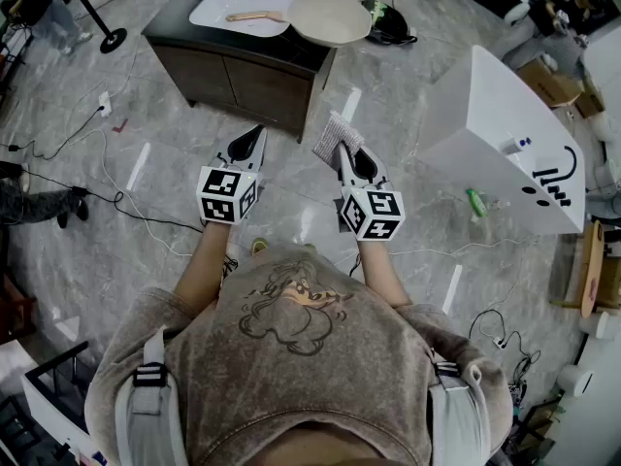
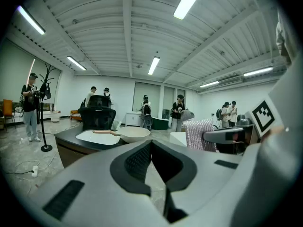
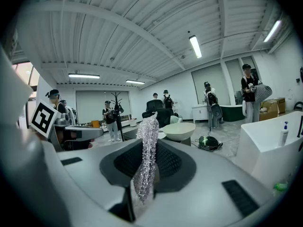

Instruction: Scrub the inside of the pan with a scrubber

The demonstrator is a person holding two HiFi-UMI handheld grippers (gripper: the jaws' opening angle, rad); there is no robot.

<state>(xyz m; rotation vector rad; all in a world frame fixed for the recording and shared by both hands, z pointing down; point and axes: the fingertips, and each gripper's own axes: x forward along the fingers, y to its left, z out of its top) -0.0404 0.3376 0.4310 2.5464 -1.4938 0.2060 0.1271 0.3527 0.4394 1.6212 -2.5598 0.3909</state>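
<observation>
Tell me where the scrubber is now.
The scrubber is right of centre in the head view, clamped in the jaws of the right gripper, short of the cabinet holding the pan.

I read no legible text, number or brand. Present: square code patterns on left gripper [image 1: 258, 132] and right gripper [image 1: 342, 149]; unreadable black strokes on white box [image 1: 485, 115].
</observation>
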